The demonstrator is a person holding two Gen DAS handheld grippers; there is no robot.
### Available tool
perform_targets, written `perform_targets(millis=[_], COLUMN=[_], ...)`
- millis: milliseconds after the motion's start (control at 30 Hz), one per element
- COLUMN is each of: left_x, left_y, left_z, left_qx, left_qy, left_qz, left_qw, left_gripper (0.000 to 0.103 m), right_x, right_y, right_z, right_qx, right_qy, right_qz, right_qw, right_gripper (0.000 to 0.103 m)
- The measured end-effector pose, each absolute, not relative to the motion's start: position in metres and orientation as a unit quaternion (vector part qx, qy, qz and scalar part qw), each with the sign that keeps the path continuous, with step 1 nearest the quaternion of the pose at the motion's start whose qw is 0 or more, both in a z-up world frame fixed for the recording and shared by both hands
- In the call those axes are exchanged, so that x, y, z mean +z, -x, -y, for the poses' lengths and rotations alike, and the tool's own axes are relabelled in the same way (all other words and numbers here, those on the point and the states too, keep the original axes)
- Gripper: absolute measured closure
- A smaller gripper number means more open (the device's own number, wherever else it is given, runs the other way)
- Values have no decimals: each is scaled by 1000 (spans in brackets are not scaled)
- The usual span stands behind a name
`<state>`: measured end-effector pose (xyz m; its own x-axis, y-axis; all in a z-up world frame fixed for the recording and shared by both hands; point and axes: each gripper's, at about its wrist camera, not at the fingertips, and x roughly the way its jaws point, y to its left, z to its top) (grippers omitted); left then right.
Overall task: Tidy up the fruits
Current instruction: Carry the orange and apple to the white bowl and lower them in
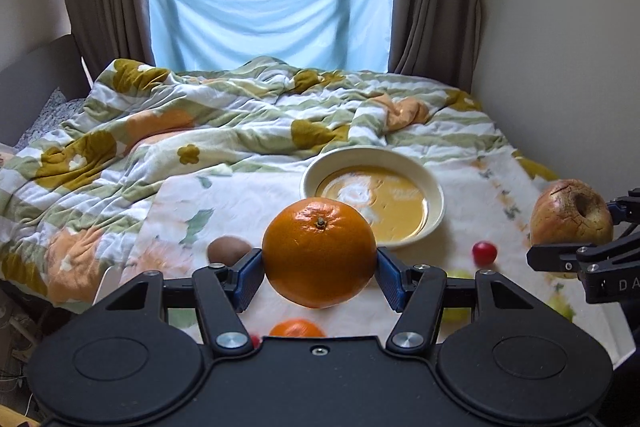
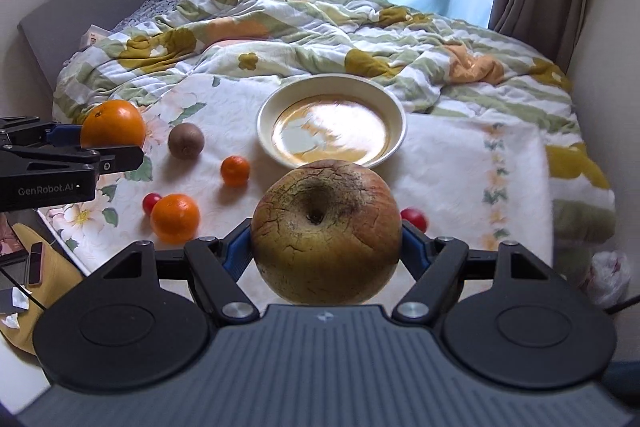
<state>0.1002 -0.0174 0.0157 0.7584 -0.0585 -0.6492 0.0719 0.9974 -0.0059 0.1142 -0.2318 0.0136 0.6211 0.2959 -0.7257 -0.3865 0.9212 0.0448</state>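
My left gripper [image 1: 319, 269] is shut on a large orange [image 1: 319, 251] and holds it above the floral cloth, short of the cream bowl [image 1: 434, 187]. My right gripper [image 2: 326, 249] is shut on a brown, cracked apple [image 2: 326, 241], held above the cloth in front of the same bowl [image 2: 396, 107]. Each gripper shows in the other view: the right one with the apple [image 1: 570, 219] at the far right, the left one with the orange [image 2: 113, 125] at the far left. The bowl holds no fruit.
On the cloth lie a kiwi [image 2: 186, 141], two smaller oranges [image 2: 235, 170] [image 2: 175, 218], two red cherry tomatoes [image 2: 151, 202] [image 2: 414, 218] and a pale green fruit [image 1: 456, 311]. A rumpled quilt [image 2: 320, 27] lies behind the bowl. Walls stand close on the right.
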Motion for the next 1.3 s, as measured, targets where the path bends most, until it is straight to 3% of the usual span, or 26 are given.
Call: perform_targets(millis=[500,867,1300], left_x=[3,-46,-90], left_y=[-231,-325,-365], left_z=[42,62,79], left_qx=[-61,-87,-113], left_qy=[-16,-48,-85], left_qz=[-370,-408,-437], left_qw=[927,908,888], left_gripper=[39,39,38], right_x=[34,5,-26], right_y=[-226,-317,-366], right_z=[263,255,258], right_qx=[177,174,160], right_qy=[39,19,9], right_qz=[-368,-385,-416], right_qw=[912,906,895], right_gripper=[14,14,14])
